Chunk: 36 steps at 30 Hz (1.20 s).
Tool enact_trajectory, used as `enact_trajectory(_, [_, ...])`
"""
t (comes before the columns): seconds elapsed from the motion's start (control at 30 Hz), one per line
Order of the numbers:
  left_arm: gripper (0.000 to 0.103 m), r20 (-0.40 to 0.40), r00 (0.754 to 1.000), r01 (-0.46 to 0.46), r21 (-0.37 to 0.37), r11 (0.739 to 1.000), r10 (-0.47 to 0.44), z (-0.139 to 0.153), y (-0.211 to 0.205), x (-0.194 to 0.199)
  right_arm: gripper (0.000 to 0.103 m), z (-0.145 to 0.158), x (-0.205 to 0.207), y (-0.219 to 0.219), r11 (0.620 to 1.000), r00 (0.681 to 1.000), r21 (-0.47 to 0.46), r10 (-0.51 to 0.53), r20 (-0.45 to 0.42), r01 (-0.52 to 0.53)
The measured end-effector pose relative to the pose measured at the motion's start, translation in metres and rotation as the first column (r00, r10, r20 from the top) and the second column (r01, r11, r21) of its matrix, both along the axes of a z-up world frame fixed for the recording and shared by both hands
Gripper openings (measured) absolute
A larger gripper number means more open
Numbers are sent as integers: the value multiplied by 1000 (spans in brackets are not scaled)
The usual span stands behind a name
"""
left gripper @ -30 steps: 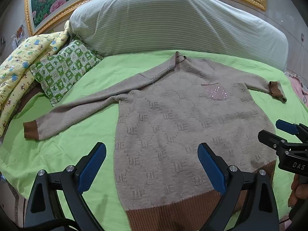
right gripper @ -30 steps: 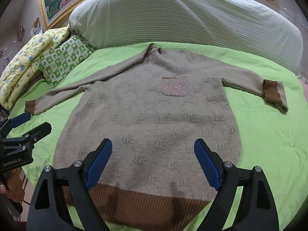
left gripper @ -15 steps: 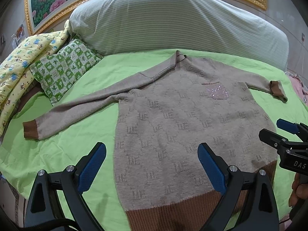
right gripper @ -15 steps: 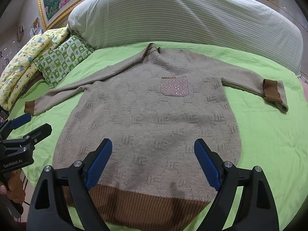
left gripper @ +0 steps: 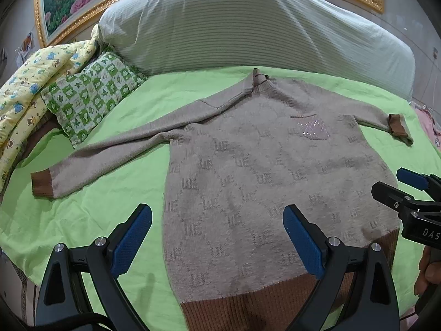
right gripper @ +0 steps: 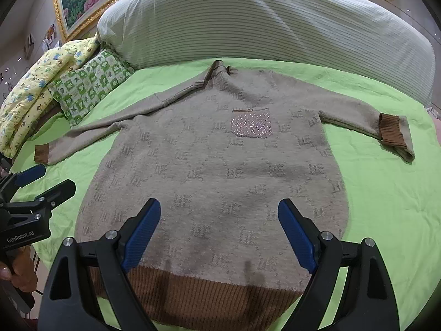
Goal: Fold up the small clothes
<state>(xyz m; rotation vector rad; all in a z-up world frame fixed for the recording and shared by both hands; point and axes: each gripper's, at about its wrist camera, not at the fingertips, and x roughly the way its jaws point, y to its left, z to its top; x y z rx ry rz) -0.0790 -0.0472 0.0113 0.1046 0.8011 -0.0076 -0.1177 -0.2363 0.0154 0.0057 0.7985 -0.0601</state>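
Observation:
A beige knit sweater (left gripper: 261,182) with brown cuffs and hem and a sparkly pink pocket (right gripper: 250,124) lies flat, front up, on a green bed sheet (left gripper: 82,215), sleeves spread out. It also shows in the right wrist view (right gripper: 220,171). My left gripper (left gripper: 217,231) is open and empty above the sweater's lower left part. My right gripper (right gripper: 220,226) is open and empty above the hem's middle. The right gripper shows at the right edge of the left wrist view (left gripper: 410,193); the left gripper shows at the left edge of the right wrist view (right gripper: 41,182).
A large striped white bolster (left gripper: 248,27) lies across the head of the bed. A green checked pillow (left gripper: 91,93) and a yellow printed quilt (left gripper: 24,93) sit at the far left. A gold-framed picture (left gripper: 71,2) hangs behind.
Both grippers have shifted slightly; the sweater has not moved and both stay open.

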Motion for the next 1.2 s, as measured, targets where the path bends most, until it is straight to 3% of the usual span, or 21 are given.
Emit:
enact_trajectory(0.47, [97,-28,1000,3,-6,1000,-3,-11,0,7,87,-4,9,-1,1000,998,20,-5,-57,6])
enact_trajectory(0.73, [96,-55,998,-6,-6,1000,6,-18,3,19,87,-5,15,-11,999,999,29,-24,-27,25])
enact_trajectory(0.97, [96,-77,997,-10,-11,1000,9,-19,6,60,87,5,30,-68,989,989,10,-148,-9,149])
enact_trajectory(1.2, [97,-110,994,14,-54,998,-20,-14,-4,129,87,24,53,-163,942,941,9,-334,54,334])
